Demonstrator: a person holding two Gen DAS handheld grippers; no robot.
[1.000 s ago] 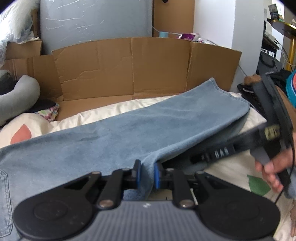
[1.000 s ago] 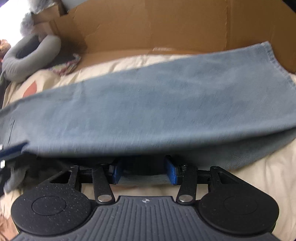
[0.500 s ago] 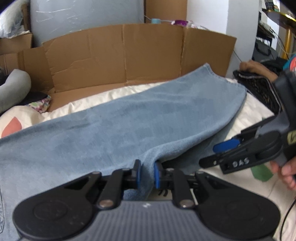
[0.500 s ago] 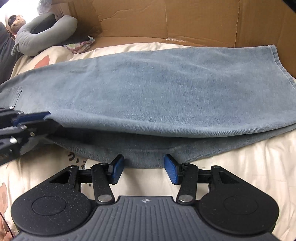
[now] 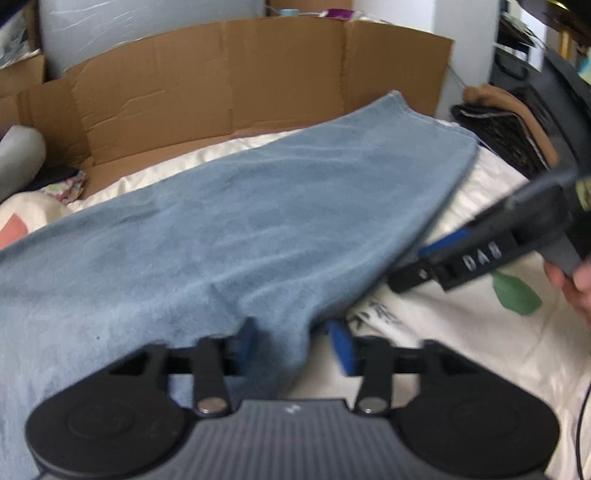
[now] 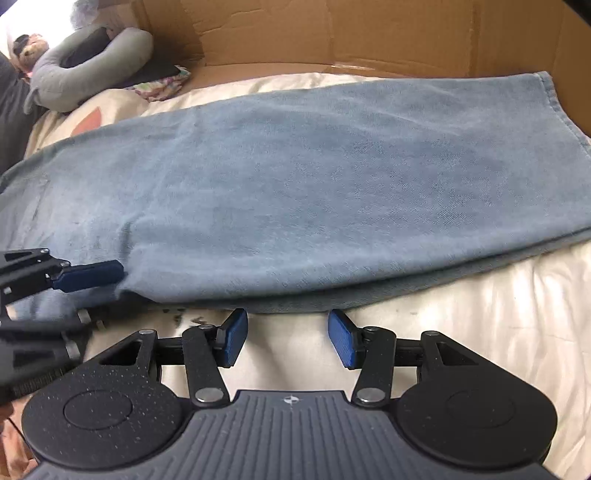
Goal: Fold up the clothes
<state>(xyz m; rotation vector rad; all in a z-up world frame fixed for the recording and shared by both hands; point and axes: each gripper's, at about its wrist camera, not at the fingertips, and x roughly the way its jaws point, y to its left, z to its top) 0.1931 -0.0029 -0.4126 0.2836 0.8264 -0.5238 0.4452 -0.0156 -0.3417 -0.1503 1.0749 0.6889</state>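
Between the blue pads of the left gripper (image 5: 293,343) a fold of the jeans (image 5: 236,229) stands up from the bed, but the jaws have just been opening and now stand spread, with the cloth lying loose in the gap and a strip of bedding showing beside the right-hand pad. Seen from the right wrist, one blue finger (image 6: 88,275) of that same gripper lies against the near left edge of the denim. The right gripper (image 6: 288,338) also has its jaws spread, with nothing between them but the cream sheet (image 6: 461,314); its pads sit just short of the near hem of the jeans, apart from the cloth. From the left wrist, the right gripper (image 5: 428,264) appears low at the right edge of the folded leg, held by a hand (image 5: 576,284) at the frame's edge. The jeans lie flat and doubled over across the middle of the bed, one layer on top of the other, with the leg end pointing toward the far right. Behind them a flattened cardboard sheet (image 6: 369,33) stands up along the far side of the bed. A grey neck pillow (image 6: 88,70) rests at the far left, well apart from the denim.
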